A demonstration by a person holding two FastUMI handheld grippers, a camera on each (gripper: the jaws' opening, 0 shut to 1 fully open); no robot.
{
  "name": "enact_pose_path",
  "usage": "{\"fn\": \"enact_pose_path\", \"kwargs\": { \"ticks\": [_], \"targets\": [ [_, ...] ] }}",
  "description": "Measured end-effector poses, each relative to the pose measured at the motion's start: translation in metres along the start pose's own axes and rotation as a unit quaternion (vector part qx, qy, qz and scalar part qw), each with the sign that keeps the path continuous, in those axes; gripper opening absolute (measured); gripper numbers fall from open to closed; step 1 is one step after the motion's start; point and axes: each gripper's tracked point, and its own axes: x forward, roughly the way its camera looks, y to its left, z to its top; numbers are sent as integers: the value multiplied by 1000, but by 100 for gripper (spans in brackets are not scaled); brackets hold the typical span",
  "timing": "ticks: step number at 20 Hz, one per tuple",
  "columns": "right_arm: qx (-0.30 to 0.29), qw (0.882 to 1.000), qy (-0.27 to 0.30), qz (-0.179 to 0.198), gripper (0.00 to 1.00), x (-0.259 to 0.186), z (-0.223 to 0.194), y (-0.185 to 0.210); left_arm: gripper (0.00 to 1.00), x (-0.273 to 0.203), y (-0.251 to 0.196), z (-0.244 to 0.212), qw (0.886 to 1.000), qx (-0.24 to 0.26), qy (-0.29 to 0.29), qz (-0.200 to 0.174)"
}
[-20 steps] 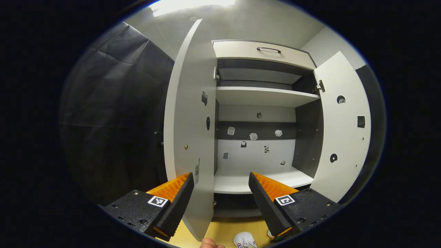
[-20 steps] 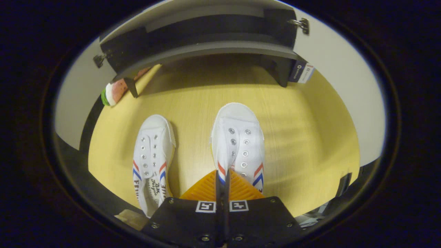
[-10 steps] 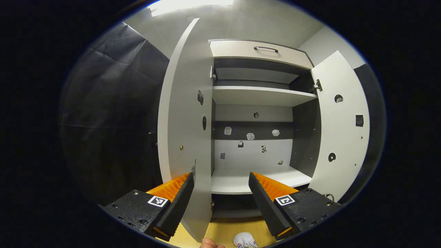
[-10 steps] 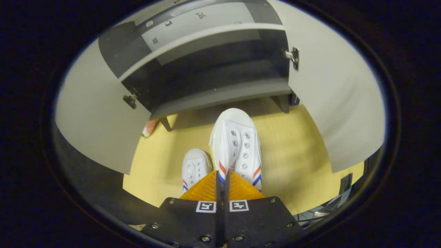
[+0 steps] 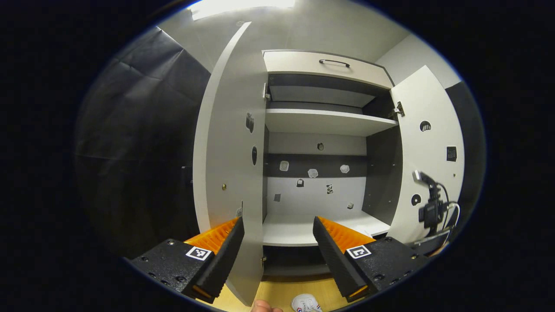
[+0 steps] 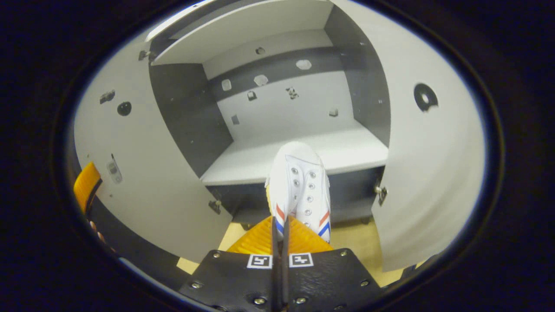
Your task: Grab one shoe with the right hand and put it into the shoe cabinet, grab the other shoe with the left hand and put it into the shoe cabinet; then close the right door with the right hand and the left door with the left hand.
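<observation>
The right gripper (image 6: 279,225) is clamped on a white shoe (image 6: 299,186), held aloft before the shoe cabinet's lower shelf (image 6: 347,151). The left gripper (image 5: 277,242) is spread wide and empty. The other shoe (image 5: 305,302) is seen on the floor. Both doors stand open; no shoe is stowed yet.
</observation>
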Motion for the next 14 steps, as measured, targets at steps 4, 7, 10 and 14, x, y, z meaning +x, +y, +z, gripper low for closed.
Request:
{"fn": "enact_pose_path", "kwargs": {
  "ticks": [4,7,10,14],
  "targets": [
    [-10,999,-39,-14,0,51,69,-10,97,3,-1,1,1000,1,-2,-1],
    [-12,998,-53,-33,0,85,107,-25,97,5,-1,0,1000,4,-1,1],
    [-13,997,-53,-52,0,125,129,-39,99,7,-1,0,1000,7,-2,3],
    [-19,996,-40,-71,0,166,136,-53,99,9,0,0,1000,12,-3,9]
  ]
}}
